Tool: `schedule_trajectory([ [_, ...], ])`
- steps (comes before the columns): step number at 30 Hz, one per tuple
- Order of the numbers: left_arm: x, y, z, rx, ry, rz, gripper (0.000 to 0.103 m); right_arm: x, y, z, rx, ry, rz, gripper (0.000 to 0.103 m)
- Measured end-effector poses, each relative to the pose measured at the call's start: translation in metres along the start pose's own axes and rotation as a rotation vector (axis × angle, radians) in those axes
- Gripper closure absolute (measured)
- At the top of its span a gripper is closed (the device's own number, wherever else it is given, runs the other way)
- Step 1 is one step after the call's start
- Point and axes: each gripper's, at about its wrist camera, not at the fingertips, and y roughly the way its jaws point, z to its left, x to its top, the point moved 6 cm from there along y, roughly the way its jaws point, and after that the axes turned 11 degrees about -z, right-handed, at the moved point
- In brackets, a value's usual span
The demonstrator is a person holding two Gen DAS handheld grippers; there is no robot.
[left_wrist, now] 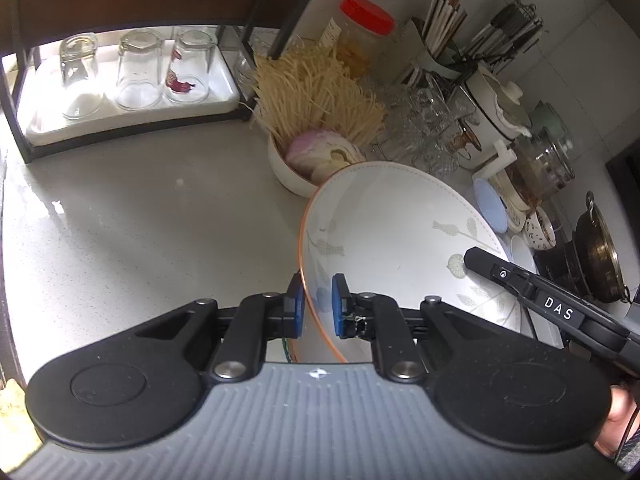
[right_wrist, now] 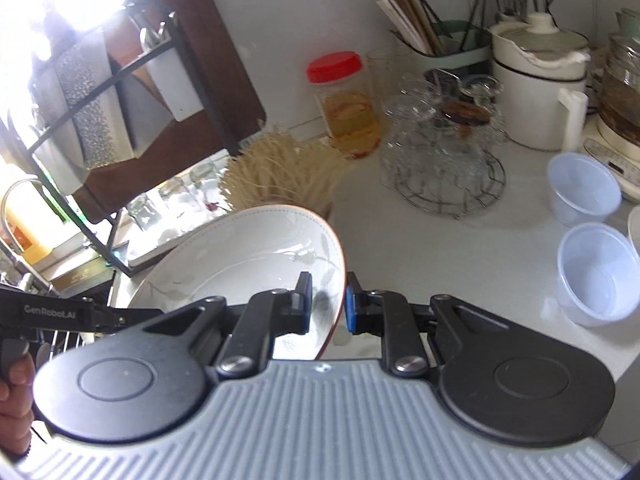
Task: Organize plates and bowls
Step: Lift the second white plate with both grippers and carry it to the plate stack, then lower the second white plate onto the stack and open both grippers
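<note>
A large white bowl (left_wrist: 396, 224) with a leaf pattern and an orange rim is held tilted above the counter by both grippers. My left gripper (left_wrist: 316, 304) is shut on its near left rim. My right gripper (right_wrist: 328, 300) is shut on the opposite rim of the same bowl (right_wrist: 248, 248). The right gripper's arm shows in the left wrist view (left_wrist: 552, 304). A white bowl of sliced food (left_wrist: 292, 172) stands just behind the held bowl.
A black rack holds a white tray with three upturned glasses (left_wrist: 136, 72). Dried noodles (left_wrist: 316, 92), a red-lidded jar (right_wrist: 344, 100), a wire stand of glassware (right_wrist: 440, 152), a white pot (right_wrist: 536, 80), two plastic cups (right_wrist: 596, 272) and a dark pan (left_wrist: 600, 256) crowd the counter.
</note>
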Motion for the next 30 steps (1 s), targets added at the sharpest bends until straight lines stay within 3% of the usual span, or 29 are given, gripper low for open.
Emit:
schedule_trajectory([
  [18,-0.040,0.054,-0.008,0.072,0.026,0.180,0.087,-0.054,0.013,-0.041,-0.049,0.033,0.072,0.084],
  [30,-0.049,0.074,-0.014,0.069,0.025,0.228,0.086,-0.058,0.021,-0.048,-0.102,-0.033,0.068,0.084],
])
